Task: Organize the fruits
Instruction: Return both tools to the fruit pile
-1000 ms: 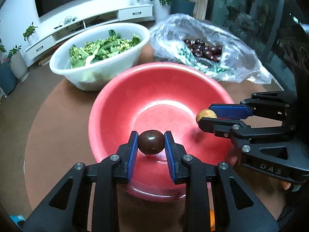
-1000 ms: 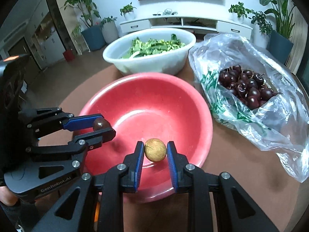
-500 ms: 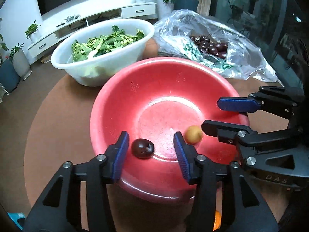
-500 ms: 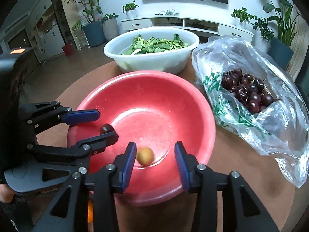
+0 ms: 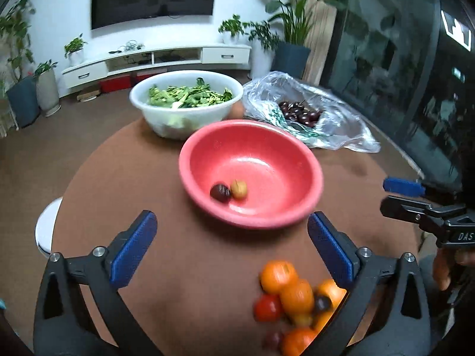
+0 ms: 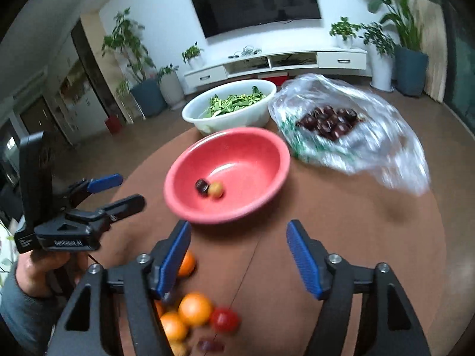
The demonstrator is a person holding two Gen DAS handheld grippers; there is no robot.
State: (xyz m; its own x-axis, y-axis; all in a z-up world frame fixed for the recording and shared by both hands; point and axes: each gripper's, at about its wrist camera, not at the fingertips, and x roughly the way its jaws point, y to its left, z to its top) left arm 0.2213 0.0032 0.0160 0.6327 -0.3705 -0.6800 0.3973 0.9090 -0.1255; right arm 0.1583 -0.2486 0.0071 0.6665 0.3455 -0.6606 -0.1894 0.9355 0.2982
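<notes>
**2 fruits in, more waiting**

Brown round table [image 5: 184, 267], living-rm behind. Red bowl [image 5: 297, 154] holds 2 fruits, dark plum [image 5: 220, 192] touching yellow fruit [image 5: 239, 189], likely the sorting spot. Left gripper [image 5: 228, 249] & right gripper [image 6: 237, 256]: jaws opening, nothing between. Pile of oranges [image 5: 289, 290] w/ tomato [image 6: 224, 319] sits near, prob next pick.

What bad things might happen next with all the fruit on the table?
1. The loose pile of oranges and the red tomato sits near the table's front edge, so a bump from the left tongs might roll one off.
2. The opening right tongs hover just above that pile and may knock it.
</notes>
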